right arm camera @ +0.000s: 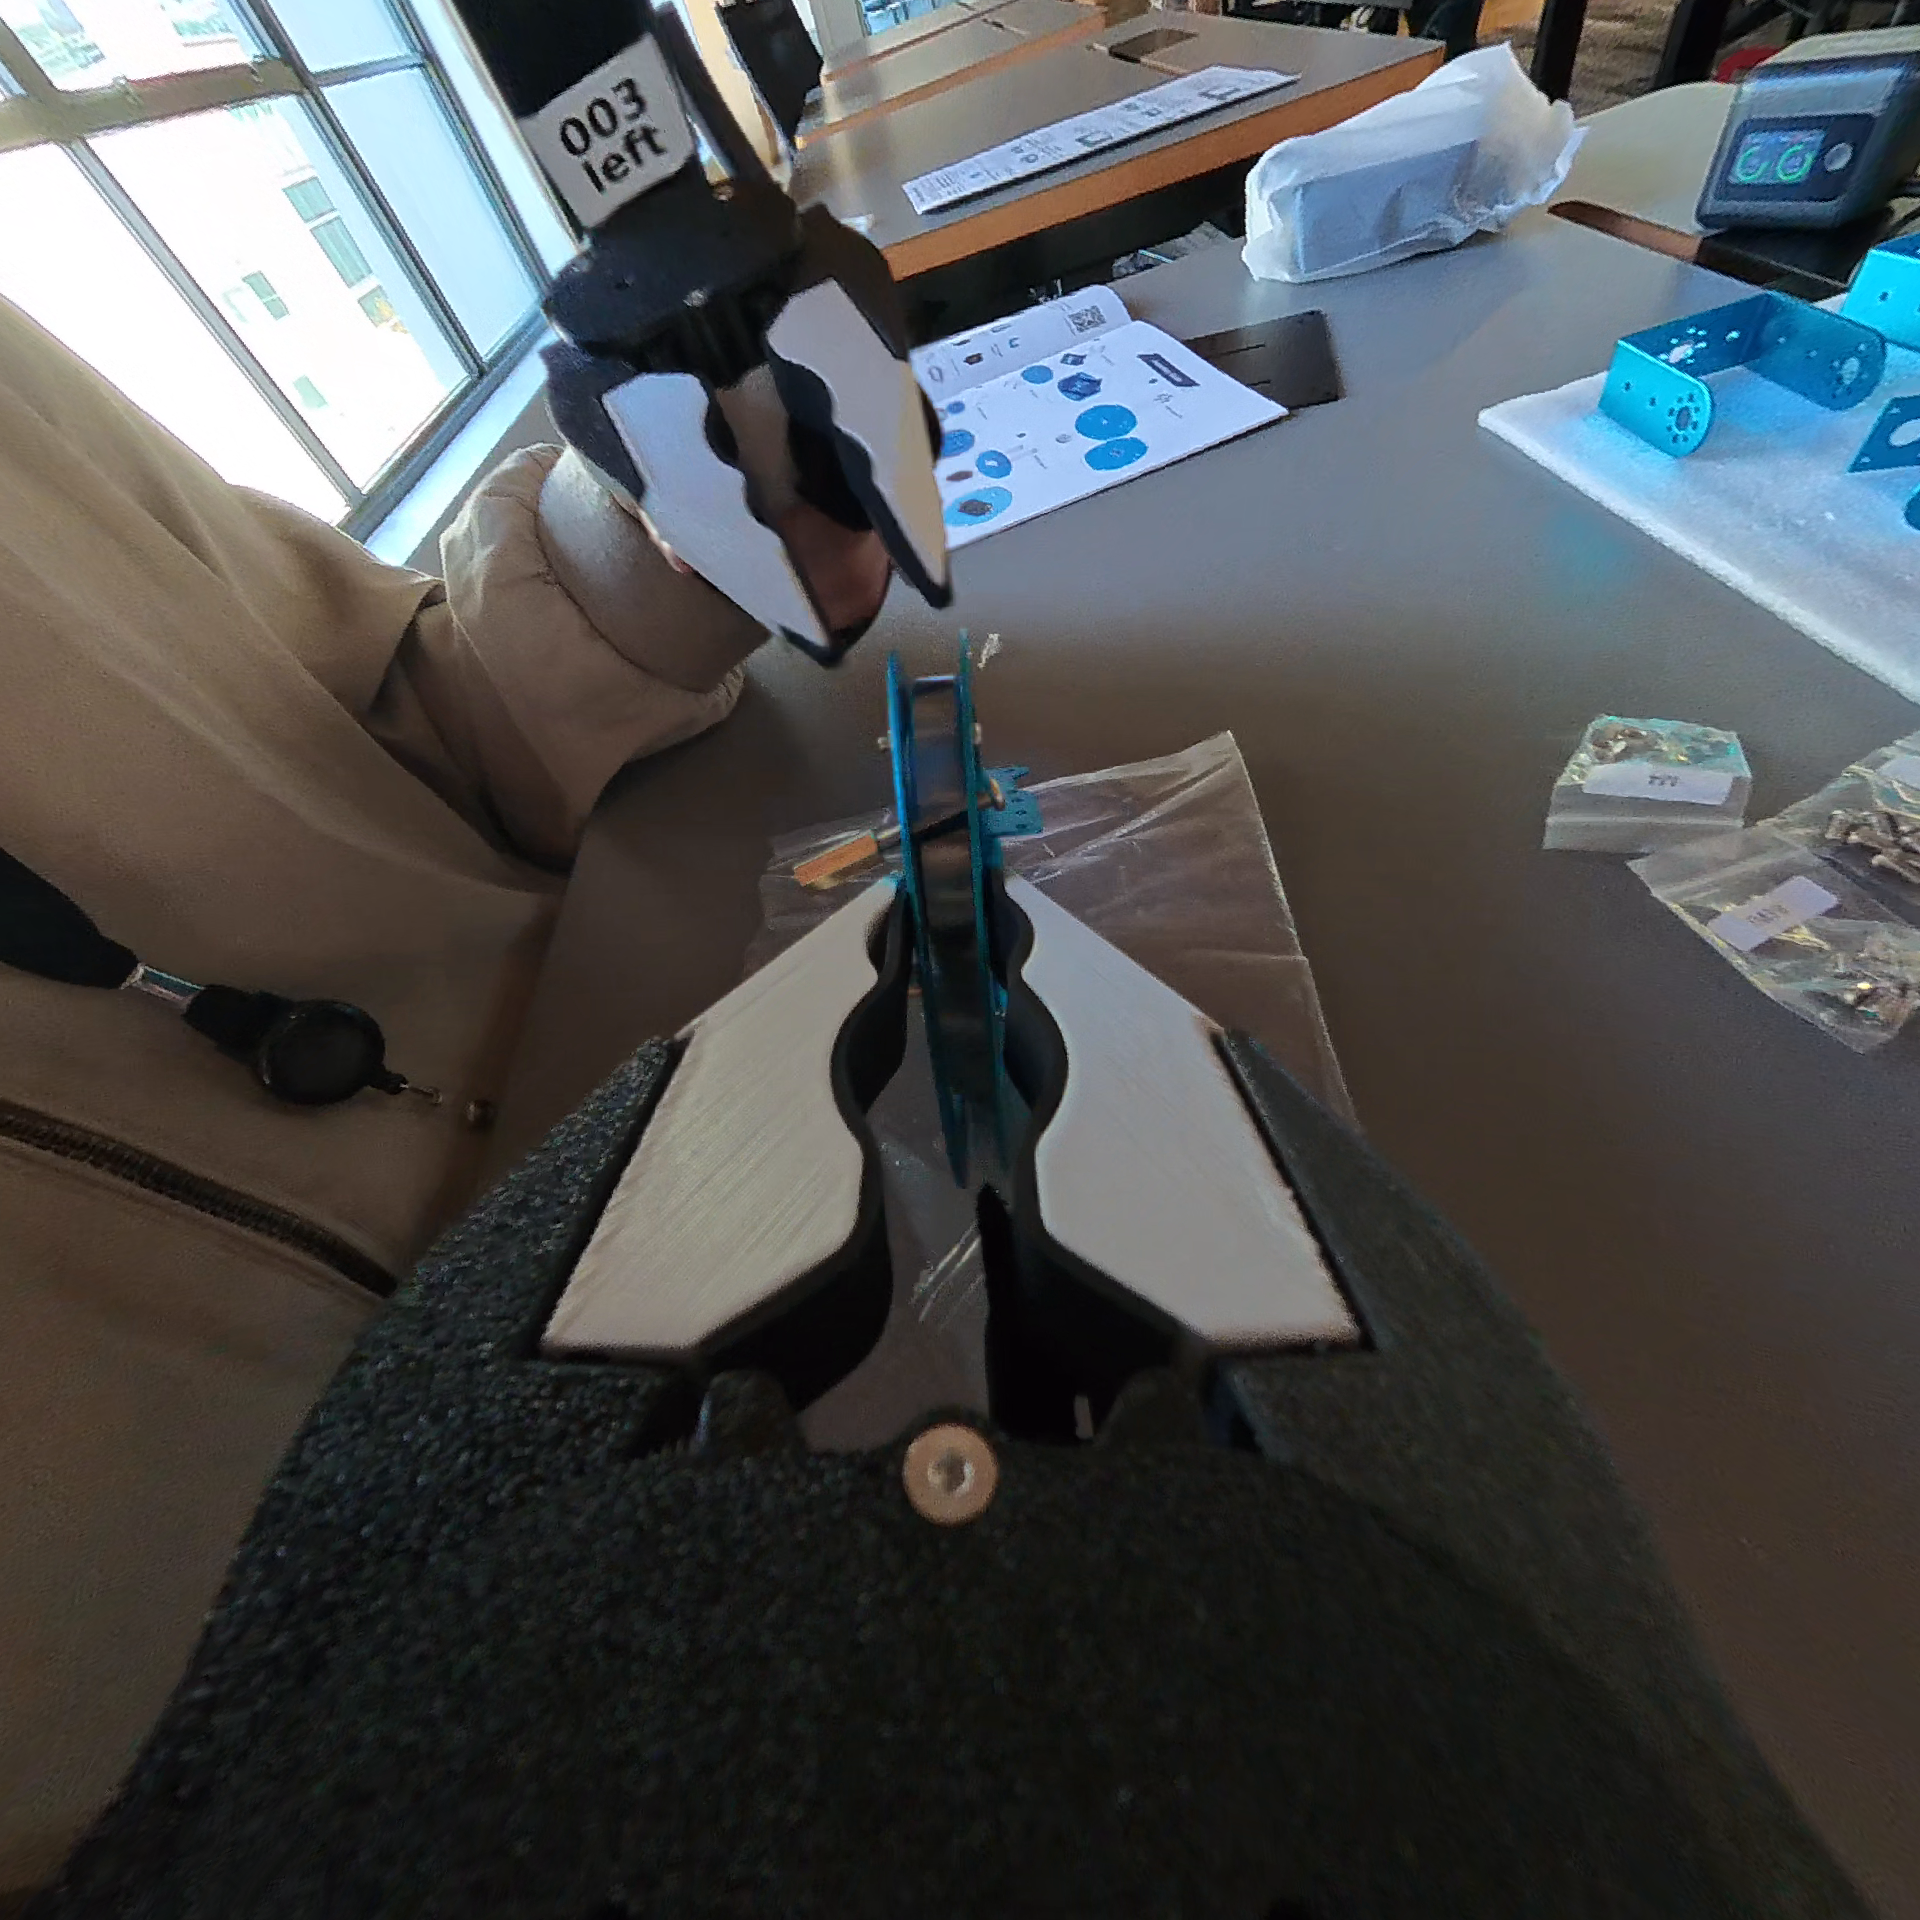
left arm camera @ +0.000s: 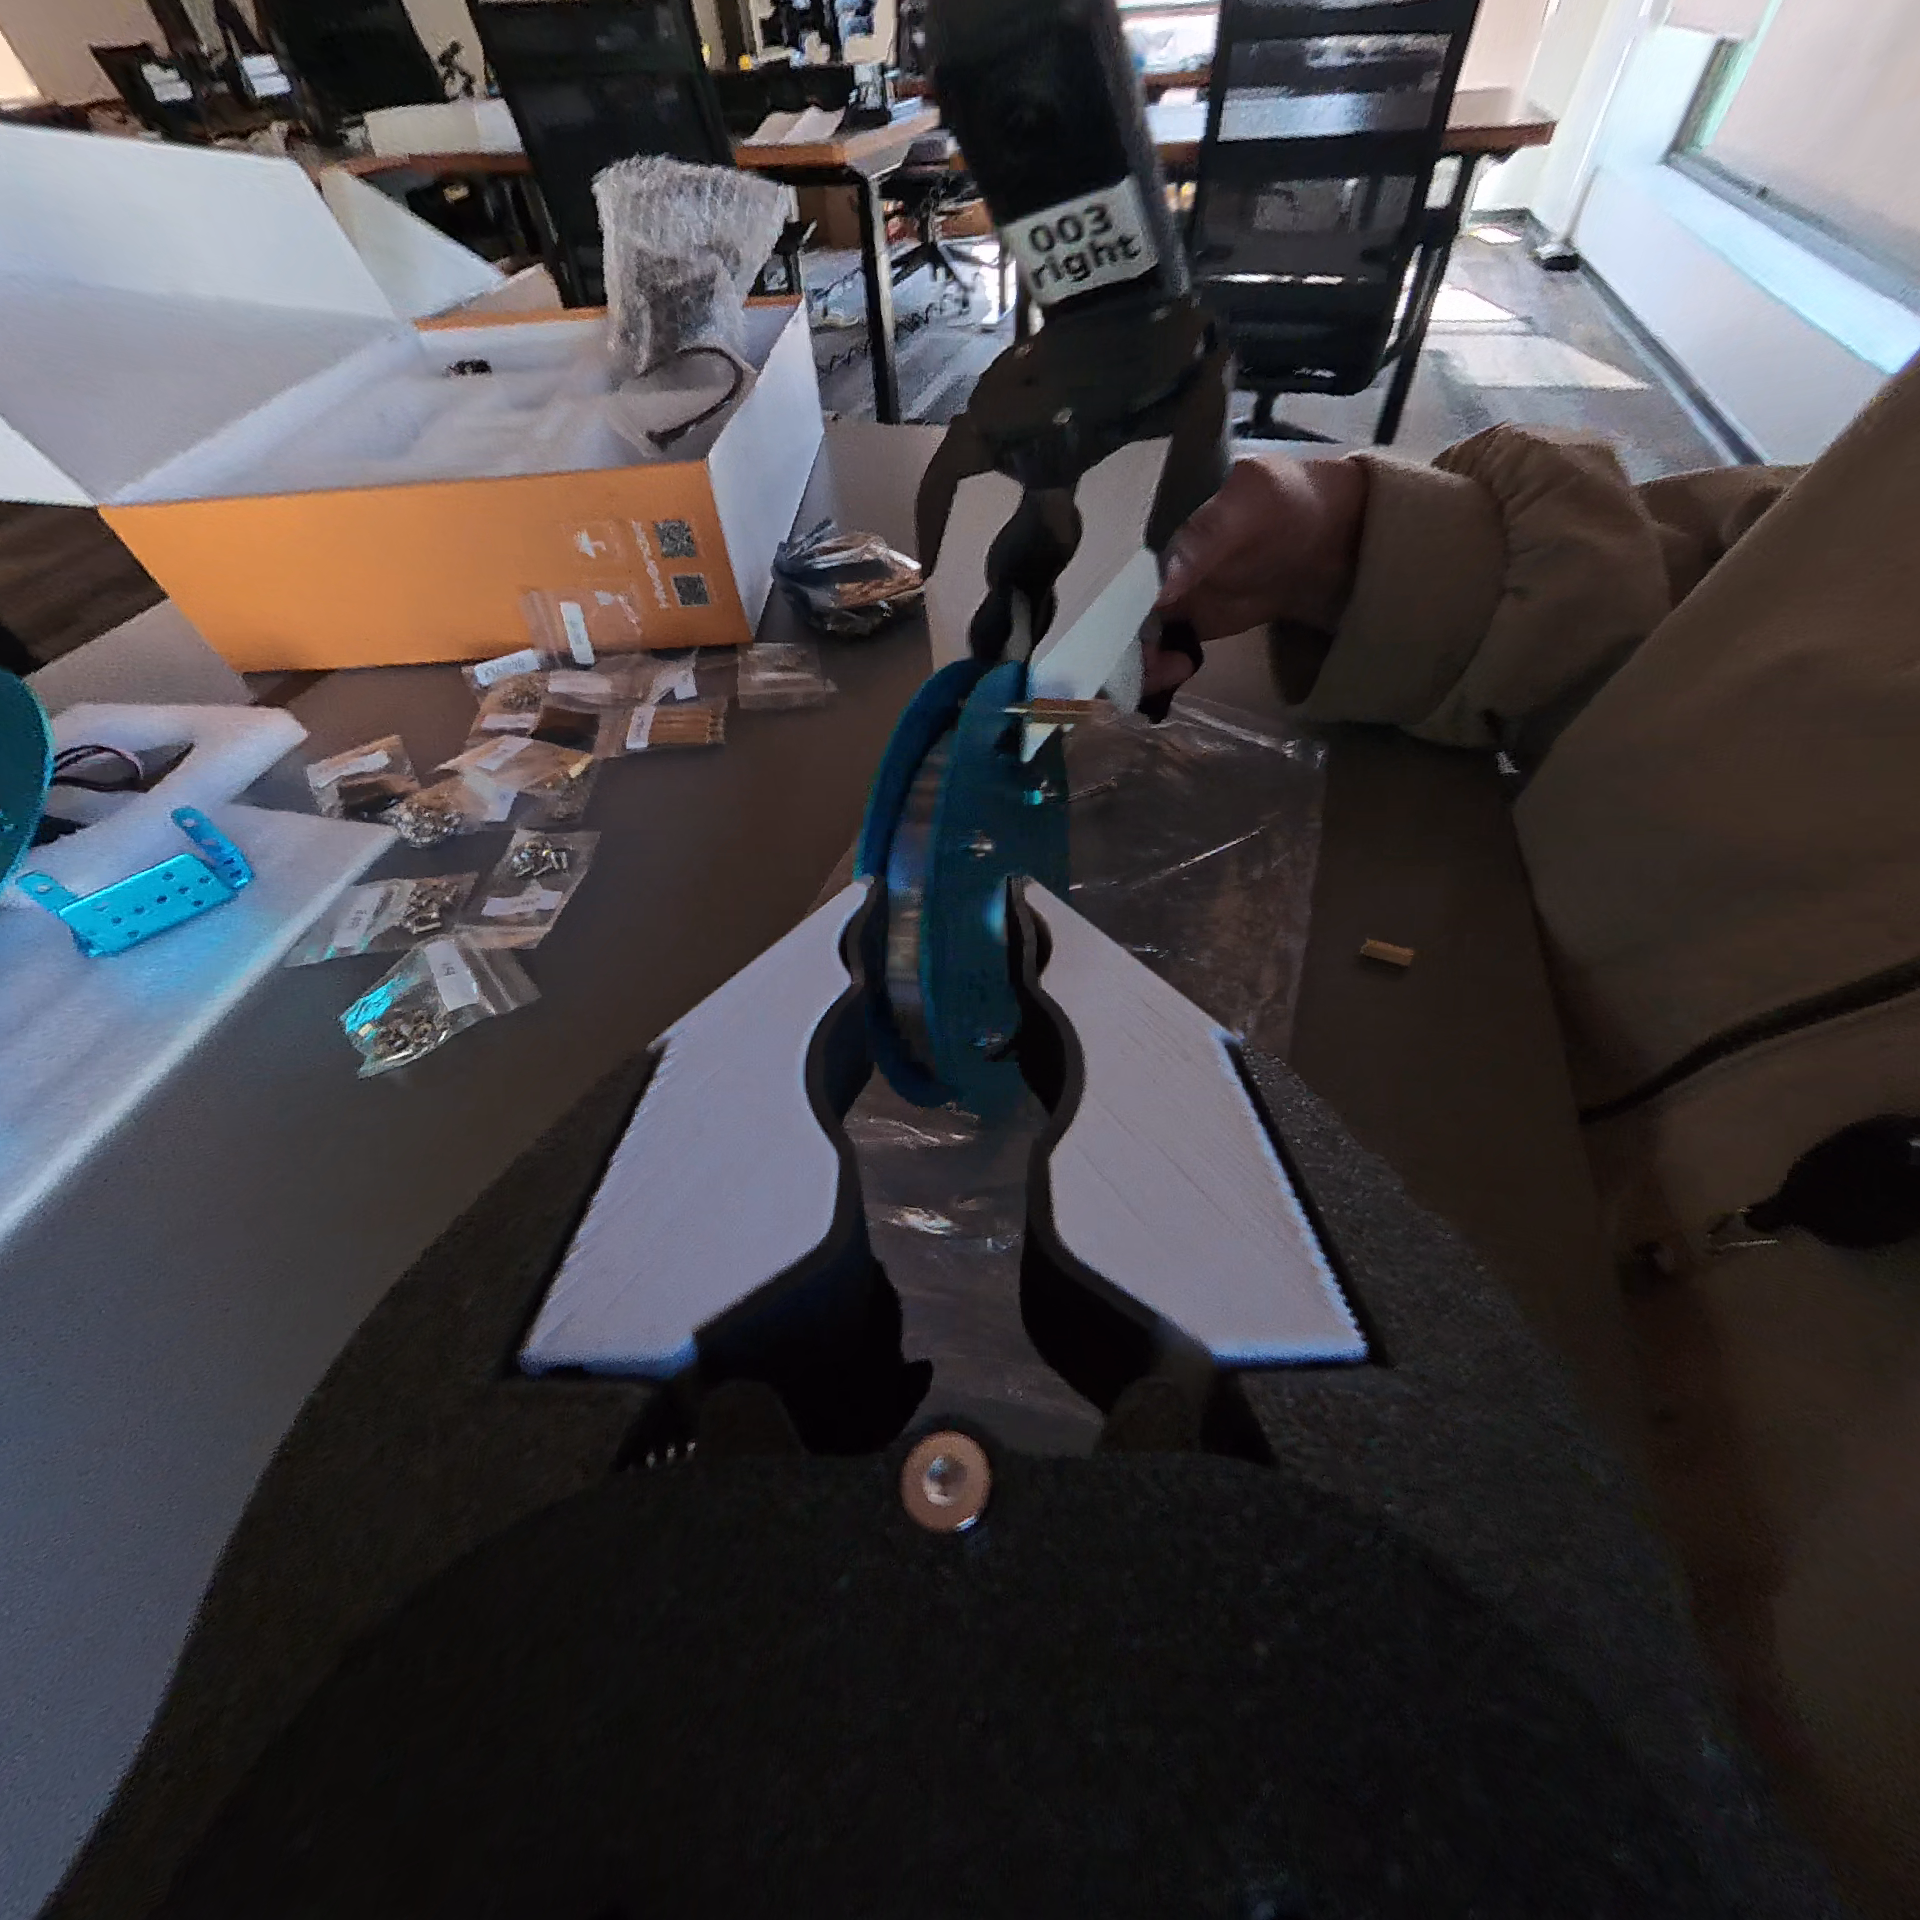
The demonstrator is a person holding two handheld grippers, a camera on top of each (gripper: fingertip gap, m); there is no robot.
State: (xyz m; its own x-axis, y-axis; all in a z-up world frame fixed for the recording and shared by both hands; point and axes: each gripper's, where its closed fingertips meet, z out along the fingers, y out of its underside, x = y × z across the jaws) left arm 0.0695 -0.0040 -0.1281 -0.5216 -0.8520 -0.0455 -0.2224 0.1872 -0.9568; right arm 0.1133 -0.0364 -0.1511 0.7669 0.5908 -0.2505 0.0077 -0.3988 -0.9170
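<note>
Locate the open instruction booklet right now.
In the right wrist view, the open instruction booklet lies on the grey table, just beyond the left hand-held gripper and left of the white foam sheet.

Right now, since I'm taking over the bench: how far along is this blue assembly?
Done: two blue discs joined, brass standoffs fitted. In hand: right gripper pinches them; left gripper at their rim, grip unclear. Remaining: blue brackets and bagged screws lie unused.
</note>
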